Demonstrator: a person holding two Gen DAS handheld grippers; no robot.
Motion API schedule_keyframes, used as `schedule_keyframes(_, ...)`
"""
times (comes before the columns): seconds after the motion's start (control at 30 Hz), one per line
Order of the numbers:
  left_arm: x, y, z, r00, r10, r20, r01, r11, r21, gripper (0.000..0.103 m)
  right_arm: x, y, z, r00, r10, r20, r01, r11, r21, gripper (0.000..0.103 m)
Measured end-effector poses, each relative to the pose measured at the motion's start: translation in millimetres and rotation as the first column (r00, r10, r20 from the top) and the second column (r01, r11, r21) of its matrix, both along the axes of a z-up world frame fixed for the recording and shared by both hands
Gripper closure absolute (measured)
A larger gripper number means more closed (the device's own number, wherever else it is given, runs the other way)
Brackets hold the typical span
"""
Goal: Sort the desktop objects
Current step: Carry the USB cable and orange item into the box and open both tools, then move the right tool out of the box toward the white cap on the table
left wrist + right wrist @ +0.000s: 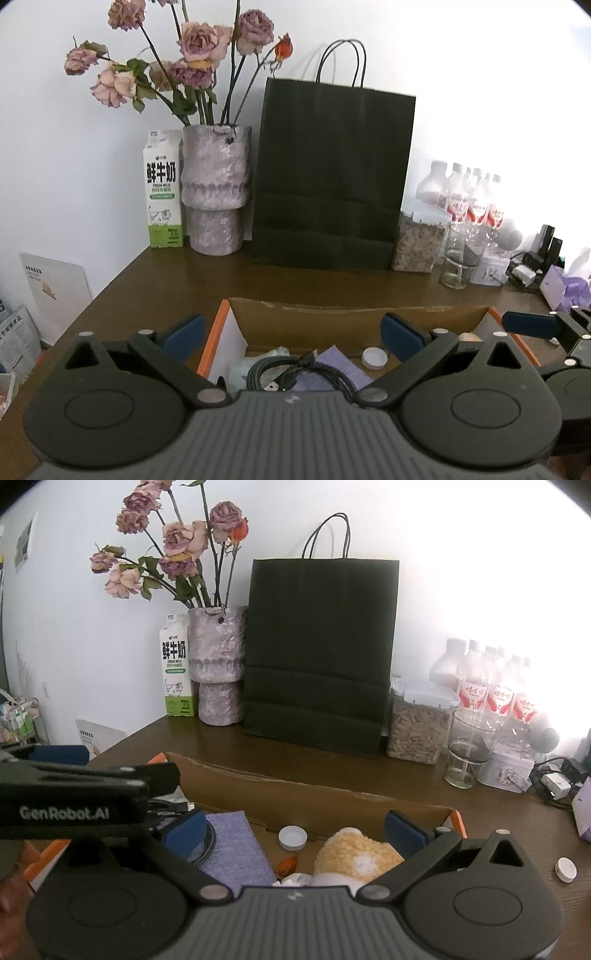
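An open cardboard box (332,321) with orange edges sits on the brown desk (192,280). Inside it lie a coiled black cable (295,371), a purple cloth (341,369) and a white cap (374,357). My left gripper (293,334) hangs over the box's near left part, open wide, nothing between its blue pads. In the right wrist view the same box (314,797) holds the purple cloth (240,849), the white cap (292,837) and a yellow plush toy (356,853). My right gripper (295,830) is open and empty above it.
Along the back wall stand a milk carton (162,188), a vase of dried roses (216,188), a black paper bag (332,173), a seed jar (417,723), a glass (467,753) and several bottles (491,686). A white disc (566,869) lies right of the box.
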State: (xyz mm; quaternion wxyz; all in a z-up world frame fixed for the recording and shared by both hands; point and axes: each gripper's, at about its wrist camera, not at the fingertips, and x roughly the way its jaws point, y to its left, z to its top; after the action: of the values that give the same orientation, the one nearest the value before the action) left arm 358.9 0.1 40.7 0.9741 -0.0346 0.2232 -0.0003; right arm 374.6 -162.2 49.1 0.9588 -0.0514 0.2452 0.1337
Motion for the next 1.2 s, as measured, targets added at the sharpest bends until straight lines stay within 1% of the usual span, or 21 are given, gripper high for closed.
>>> schedule_keyframes(0.2, -17.9, 3.1, 11.2, 0.999, 0.016, 0.041, -0.015, 1.000, -0.026, 0.000, -17.6, -4.4, 10.7, 0.999, -0.006, 0.039, 0.006, 1.000, -0.005, 0.000)
schedule_keyframes(0.37, -39.0, 4.5, 22.0, 0.998, 0.018, 0.064, -0.017, 1.000, -0.021, 0.000, -38.1, -8.1, 19.3, 0.998, -0.009, 0.059, 0.010, 1.000, -0.014, 0.000)
schedule_keyframes(0.53, -71.5, 9.6, 30.4, 0.995, 0.027, 0.092, -0.025, 0.999, -0.020, 0.000, -70.1, -14.3, 26.0, 0.997, -0.013, 0.082, 0.014, 1.000, -0.021, 0.000)
schedule_keyframes(0.67, -96.6, 14.4, 31.9, 0.994, 0.031, 0.104, -0.030, 0.999, -0.013, 0.000, -98.6, -21.1, 26.2, 0.996, -0.023, 0.090, 0.025, 0.999, -0.023, 0.000)
schedule_keyframes(0.9, -134.5, 19.5, 19.3, 0.995, 0.032, 0.093, -0.033, 0.999, 0.004, 0.000, -141.2, -28.6, 13.6, 0.997, -0.031, 0.075, 0.033, 0.999, -0.023, 0.000)
schedule_keyframes(1.03, -150.3, 19.3, 6.6, 0.996, 0.036, 0.085, -0.040, 0.998, 0.046, 0.000, -157.1, -30.1, -2.2, 0.999, -0.033, 0.036, 0.034, 0.999, -0.037, 0.000)
schedule_keyframes(1.2, -166.4, 22.1, -12.2, 0.997, 0.052, 0.065, -0.057, 0.996, 0.073, 0.000, -171.7, -30.0, -24.3, 0.999, -0.031, -0.026, 0.030, 0.999, -0.044, 0.000)
